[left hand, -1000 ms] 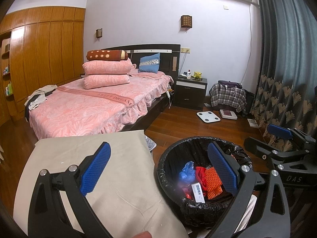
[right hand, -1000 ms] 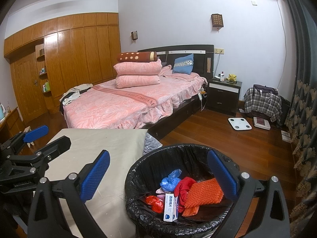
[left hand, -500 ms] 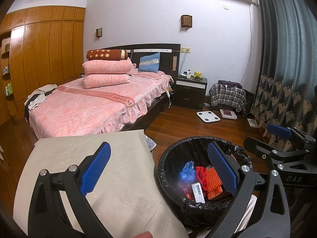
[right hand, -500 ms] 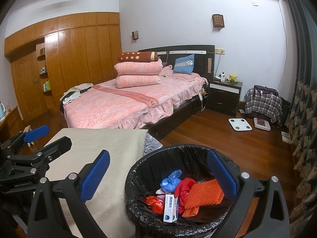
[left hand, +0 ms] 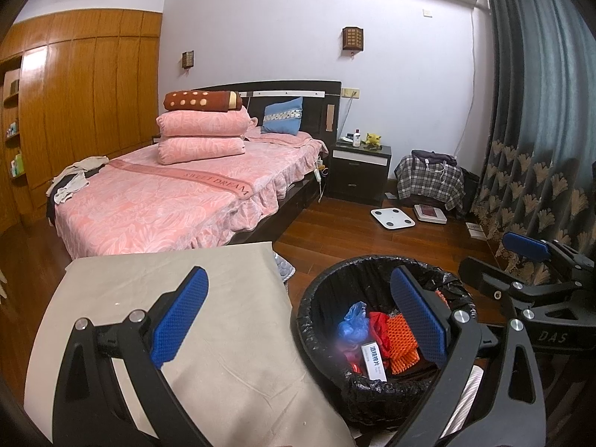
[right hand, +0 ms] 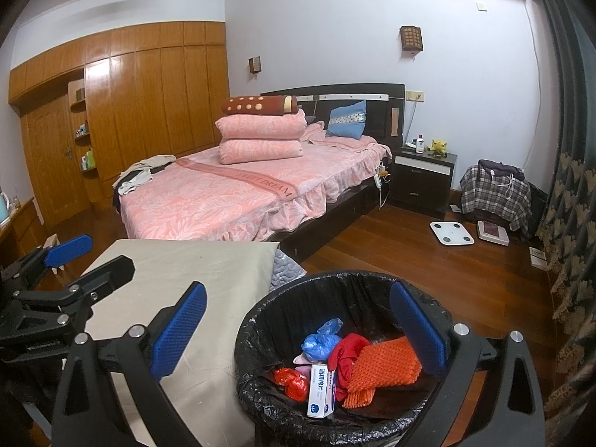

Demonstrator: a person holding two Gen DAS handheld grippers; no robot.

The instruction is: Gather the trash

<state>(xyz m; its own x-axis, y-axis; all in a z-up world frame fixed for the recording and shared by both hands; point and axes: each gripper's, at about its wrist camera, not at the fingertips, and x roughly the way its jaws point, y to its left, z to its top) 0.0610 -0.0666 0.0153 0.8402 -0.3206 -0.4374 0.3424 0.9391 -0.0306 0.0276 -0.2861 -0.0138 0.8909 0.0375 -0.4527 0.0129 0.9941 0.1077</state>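
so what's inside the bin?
Bin holds a blue bag, red cloth, orange knit piece, red foil wrapper and white box. Anything beneath them is covered.

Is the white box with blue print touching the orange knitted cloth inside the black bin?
Cannot tell. In the right wrist view, the box stands beside the cloth, red fabric between.

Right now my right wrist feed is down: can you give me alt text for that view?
The right gripper hangs open and empty over a black-lined trash bin holding an orange knit piece, red cloth, a blue bag and a white box. The open left gripper shows at left over a beige-covered table, with a pink bed behind.
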